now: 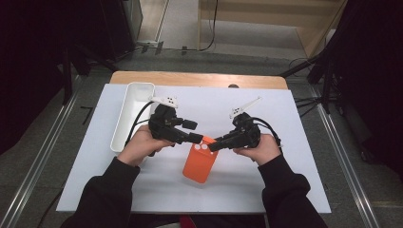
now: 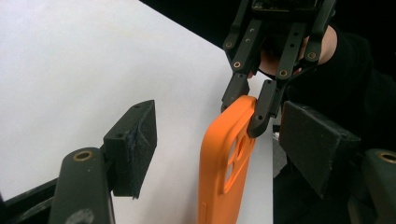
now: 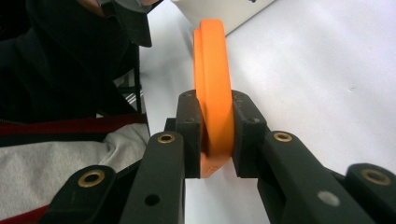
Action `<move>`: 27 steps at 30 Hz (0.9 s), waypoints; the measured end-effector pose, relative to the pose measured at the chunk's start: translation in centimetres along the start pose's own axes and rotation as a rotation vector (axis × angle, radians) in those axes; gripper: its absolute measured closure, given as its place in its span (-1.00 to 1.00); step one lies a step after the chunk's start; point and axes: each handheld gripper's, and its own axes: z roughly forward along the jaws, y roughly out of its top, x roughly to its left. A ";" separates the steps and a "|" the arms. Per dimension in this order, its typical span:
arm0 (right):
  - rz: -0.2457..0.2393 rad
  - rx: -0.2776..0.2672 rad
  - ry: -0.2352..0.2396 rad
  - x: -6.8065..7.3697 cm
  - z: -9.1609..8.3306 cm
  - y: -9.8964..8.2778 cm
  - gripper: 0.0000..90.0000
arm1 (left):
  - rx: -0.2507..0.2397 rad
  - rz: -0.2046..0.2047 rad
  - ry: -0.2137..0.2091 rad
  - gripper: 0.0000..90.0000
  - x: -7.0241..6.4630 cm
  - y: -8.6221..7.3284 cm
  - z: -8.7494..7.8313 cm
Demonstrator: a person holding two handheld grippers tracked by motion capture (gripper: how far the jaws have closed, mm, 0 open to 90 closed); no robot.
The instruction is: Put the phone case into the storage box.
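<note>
Black sleeves at the bottom of the high view: both my forearms come in over the desk point(image 1: 285, 142), which is covered in white. White tray point(image 1: 135, 107) lies along its left side, well apart from the work. Orange phone case point(image 1: 200, 161) is held edge-on above the sheet at centre, camera cut-outs toward the far end. Right claw point(image 3: 214, 135) is clamped on the case's upper corner, pads pressing both faces. Left claw point(image 2: 219, 149) stands apart; the case passes between its pads, touching neither.
</note>
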 end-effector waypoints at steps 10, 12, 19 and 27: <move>0.044 0.007 -0.052 0.6 -0.4 0.3 0.65 | -0.027 0.013 0.048 -0.37 -0.4 0.1 -0.5; 0.045 0.012 -0.059 0.8 -0.4 0.4 0.65 | -0.031 0.017 0.061 -0.37 -0.4 0.1 -0.6; 0.062 0.018 -0.096 1.6 -0.4 0.5 0.65 | -0.042 0.011 0.108 -0.37 -0.4 0.2 -0.9; 0.077 0.018 -0.150 2.2 -0.5 0.4 0.65 | -0.062 0.022 0.158 -0.37 -0.7 0.2 -1.2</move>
